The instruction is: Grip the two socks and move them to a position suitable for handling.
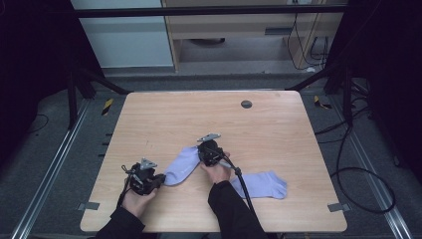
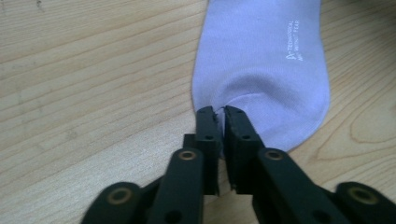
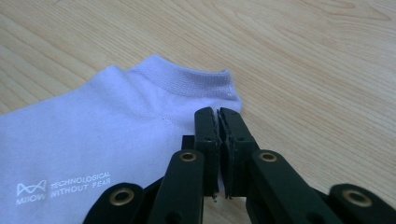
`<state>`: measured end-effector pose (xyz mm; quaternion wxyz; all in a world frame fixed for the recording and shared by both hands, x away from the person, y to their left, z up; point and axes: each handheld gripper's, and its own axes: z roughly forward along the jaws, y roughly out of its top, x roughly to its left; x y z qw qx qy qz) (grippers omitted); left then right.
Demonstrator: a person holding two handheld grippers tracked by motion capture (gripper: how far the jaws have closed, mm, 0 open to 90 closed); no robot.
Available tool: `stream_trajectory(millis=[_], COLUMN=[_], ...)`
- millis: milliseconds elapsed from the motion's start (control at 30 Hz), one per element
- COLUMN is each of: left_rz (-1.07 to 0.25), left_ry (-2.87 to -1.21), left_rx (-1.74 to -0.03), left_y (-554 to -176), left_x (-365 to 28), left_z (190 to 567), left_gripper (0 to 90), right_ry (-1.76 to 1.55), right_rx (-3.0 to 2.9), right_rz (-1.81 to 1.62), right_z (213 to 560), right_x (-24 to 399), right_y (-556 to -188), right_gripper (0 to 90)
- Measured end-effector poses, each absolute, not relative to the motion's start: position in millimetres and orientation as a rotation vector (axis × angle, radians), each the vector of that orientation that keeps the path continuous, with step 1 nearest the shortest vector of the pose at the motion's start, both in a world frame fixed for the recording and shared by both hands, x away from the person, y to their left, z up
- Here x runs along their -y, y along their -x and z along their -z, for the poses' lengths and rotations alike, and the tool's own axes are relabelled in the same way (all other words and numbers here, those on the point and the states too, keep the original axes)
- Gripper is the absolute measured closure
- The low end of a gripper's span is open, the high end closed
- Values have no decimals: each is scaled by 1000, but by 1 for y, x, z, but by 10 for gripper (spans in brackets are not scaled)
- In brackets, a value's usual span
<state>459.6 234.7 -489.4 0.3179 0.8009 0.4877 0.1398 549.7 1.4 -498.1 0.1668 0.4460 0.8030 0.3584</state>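
On the pale wooden surface (image 1: 278, 129), ringed by grey floor and dark frame posts, a lavender ankle sock (image 1: 182, 165) lies flat, its long axis running diagonally. The left hand-held gripper (image 1: 160, 179) pinches its toe end; the right hand-held gripper (image 1: 203, 147) clamps its cuff edge. A second lavender sock (image 1: 266, 185) lies near the right forearm.

**White print on the lavender sock**

In the right gripper view, the lavender sock (image 3: 93, 140) is showing a small wave logo with "MIIOW" under it, beside two lines reading "TECHNOLOGICAL WITHOUT FEAR". In the left gripper view, the same white print is running sideways along the sock, too small to read fully.
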Motion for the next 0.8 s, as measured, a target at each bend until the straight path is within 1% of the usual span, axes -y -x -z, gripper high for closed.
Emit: stream_trajectory(millis=[133,233,367,600,667,767,800], left_rz=[-387,-424,-501,-527,-539,-552,-546], left_ry=[-2093,-2058,-2071,-2091,-2089,-2065,-2055], left_rx=[-1280,-1283,-1291,-1311,-1321,-1322,-1321], left_y=[-461,-463,-467,-475,-476,-475,-475], left_x=[-238,-245,-254,-265,-265,-267,-267], left_z=[486,479,475,479,481,479,478], left_gripper=[885,887,887,883,868,803,795], right_ry=[-1253,-1238,-1229,-1249,-1252,-1251,-1248], right_rx=[-2289,-2282,-2277,-2307,-2321,-2310,-2298], right_rz=[-1060,-1102,-1134,-1140,-1128,-1117,-1117], right_z=[492,485,482,492,495,496,495], right_x=[-1,0,1,-2,-2,-1,0], right_y=[-542,-532,-516,-492,-490,-488,-488], right_gripper=[874,873,869,847,805,690,665])
